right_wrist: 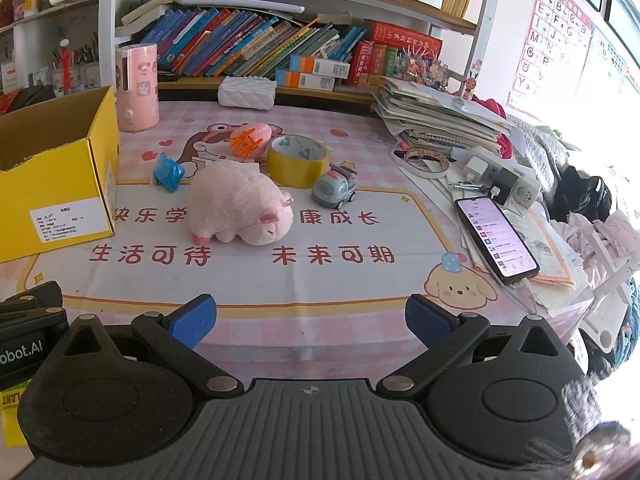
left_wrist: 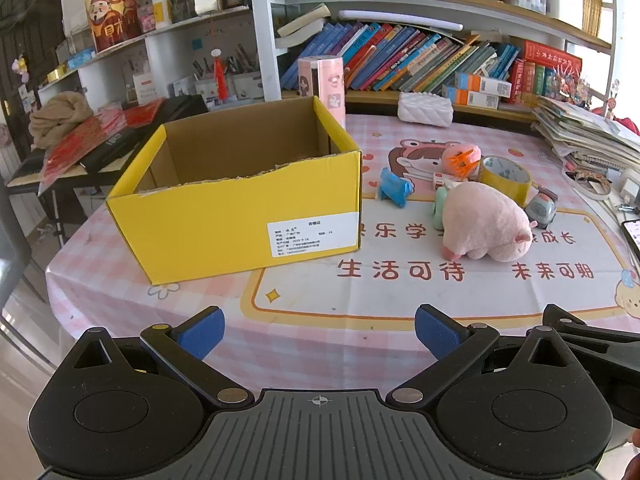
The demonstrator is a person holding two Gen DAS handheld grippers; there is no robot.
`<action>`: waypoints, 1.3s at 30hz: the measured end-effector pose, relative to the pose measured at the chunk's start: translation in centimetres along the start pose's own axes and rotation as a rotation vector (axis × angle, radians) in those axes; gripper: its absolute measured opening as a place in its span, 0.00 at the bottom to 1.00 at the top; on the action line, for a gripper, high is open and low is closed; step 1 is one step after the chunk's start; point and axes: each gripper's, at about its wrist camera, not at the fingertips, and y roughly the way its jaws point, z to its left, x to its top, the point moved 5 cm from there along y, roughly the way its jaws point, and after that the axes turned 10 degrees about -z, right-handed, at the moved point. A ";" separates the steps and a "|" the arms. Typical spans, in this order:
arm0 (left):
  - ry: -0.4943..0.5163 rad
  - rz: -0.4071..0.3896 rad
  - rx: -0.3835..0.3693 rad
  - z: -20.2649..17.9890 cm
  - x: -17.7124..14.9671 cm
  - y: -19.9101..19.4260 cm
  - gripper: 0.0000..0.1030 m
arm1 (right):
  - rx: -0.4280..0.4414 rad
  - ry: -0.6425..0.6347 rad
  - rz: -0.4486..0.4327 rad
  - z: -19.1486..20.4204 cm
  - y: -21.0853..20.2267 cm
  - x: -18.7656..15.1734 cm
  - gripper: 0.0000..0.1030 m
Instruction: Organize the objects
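Note:
An open yellow cardboard box (left_wrist: 236,216) stands on the pink tablecloth, left of a group of small things; its inside floor is hidden. The box also shows in the right wrist view (right_wrist: 60,196). A pink plush pig (left_wrist: 486,222) (right_wrist: 240,206) lies on its side. Behind it are a blue toy (left_wrist: 394,188) (right_wrist: 168,174), an orange hair claw (left_wrist: 464,162) (right_wrist: 246,142), a yellow tape roll (left_wrist: 506,178) (right_wrist: 298,160) and a grey toy car (left_wrist: 542,208) (right_wrist: 334,188). My left gripper (left_wrist: 320,334) is open and empty at the table's near edge. My right gripper (right_wrist: 310,322) is open and empty too.
A pink cylinder (left_wrist: 322,88) stands behind the box. A white pouch (right_wrist: 248,92) lies by the bookshelf. A stack of papers (right_wrist: 436,116), chargers and a lit phone (right_wrist: 496,236) crowd the table's right side. A side desk (left_wrist: 80,148) stands left.

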 end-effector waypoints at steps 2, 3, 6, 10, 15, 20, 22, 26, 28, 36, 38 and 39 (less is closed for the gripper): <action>0.000 0.001 0.000 0.0 0.0 0.0 0.99 | 0.000 0.000 0.000 0.0 0.0 0.0 0.99; 0.000 0.001 0.000 0.0 0.0 0.0 0.99 | 0.000 -0.001 0.000 0.0 0.0 0.0 0.99; 0.000 0.002 -0.001 -0.1 0.1 0.1 0.99 | -0.001 -0.001 0.001 0.0 0.1 0.1 0.99; 0.000 0.009 -0.009 -0.5 0.2 0.3 0.99 | -0.003 -0.001 0.003 0.0 0.0 0.1 0.99; 0.004 0.015 -0.020 -1.4 0.4 1.0 0.99 | -0.010 0.002 0.016 -0.6 0.8 0.2 0.99; 0.005 0.025 -0.026 -2.6 0.7 1.8 0.99 | -0.014 0.007 0.025 -1.6 1.9 0.4 1.00; 0.005 0.034 -0.031 -3.1 0.9 2.3 0.99 | -0.014 0.008 0.032 -1.9 2.3 0.4 1.00; -0.006 0.046 -0.045 -4.2 1.2 3.1 0.99 | -0.010 0.009 0.041 -3.0 3.5 0.7 1.00; -0.007 0.052 -0.052 -4.9 1.4 3.5 0.99 | -0.006 0.010 0.044 -3.6 4.1 0.9 1.00; 0.006 0.051 -0.073 -8.2 2.9 5.1 0.99 | 0.024 0.033 0.060 -6.2 7.4 2.1 1.00; 0.003 0.051 -0.071 -9.0 3.3 5.7 0.99 | 0.035 0.035 0.056 -6.9 8.2 2.5 1.00; -0.001 0.052 -0.078 -9.4 3.5 5.9 0.99 | 0.041 0.033 0.053 -7.2 8.6 2.7 1.00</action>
